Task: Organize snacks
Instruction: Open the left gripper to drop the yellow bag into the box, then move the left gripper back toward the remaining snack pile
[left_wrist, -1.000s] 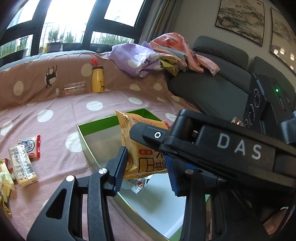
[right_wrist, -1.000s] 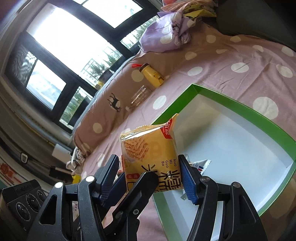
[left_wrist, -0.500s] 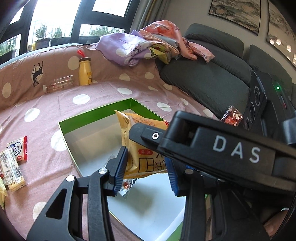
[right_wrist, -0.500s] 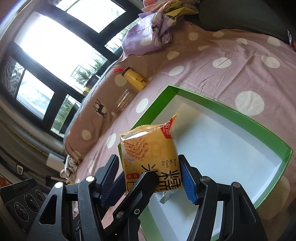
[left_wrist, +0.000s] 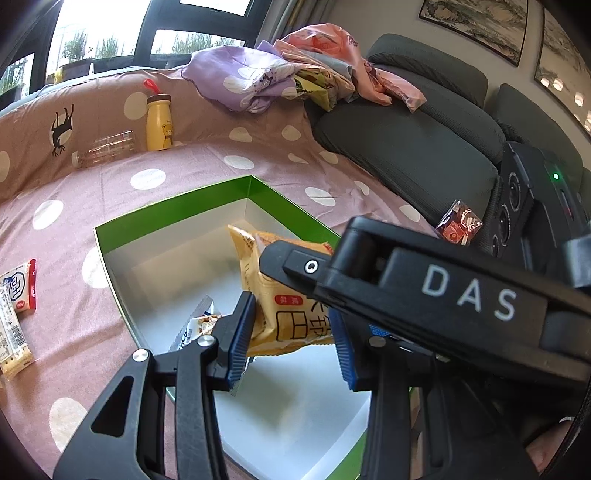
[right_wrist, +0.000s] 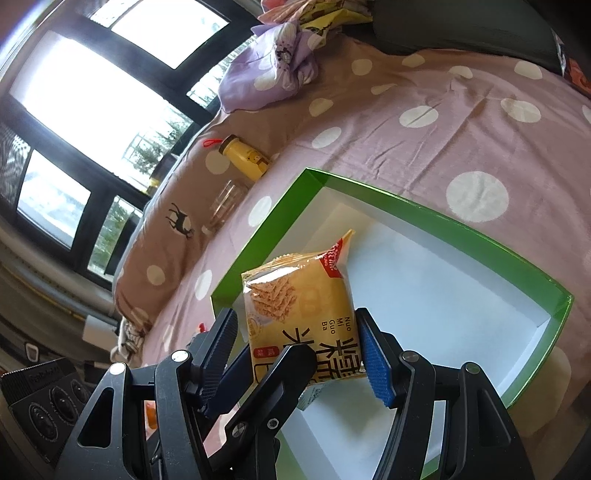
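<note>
Left gripper (left_wrist: 291, 332), jaws part-open and closed on the lower part of a yellow snack packet (left_wrist: 284, 295), holds it above a green-rimmed white box (left_wrist: 173, 206). Right gripper (right_wrist: 299, 350), jaws wider, grips the same packet from the other side. A small white sachet (left_wrist: 195, 328) lies inside the box.

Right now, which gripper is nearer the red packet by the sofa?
Right. The right gripper sits right beside the red packet; the left gripper is farther off, over the box.

The green box (right_wrist: 436, 210) lies mostly bare inside; one small packet (left_wrist: 195, 328) occupies its near corner.
</note>
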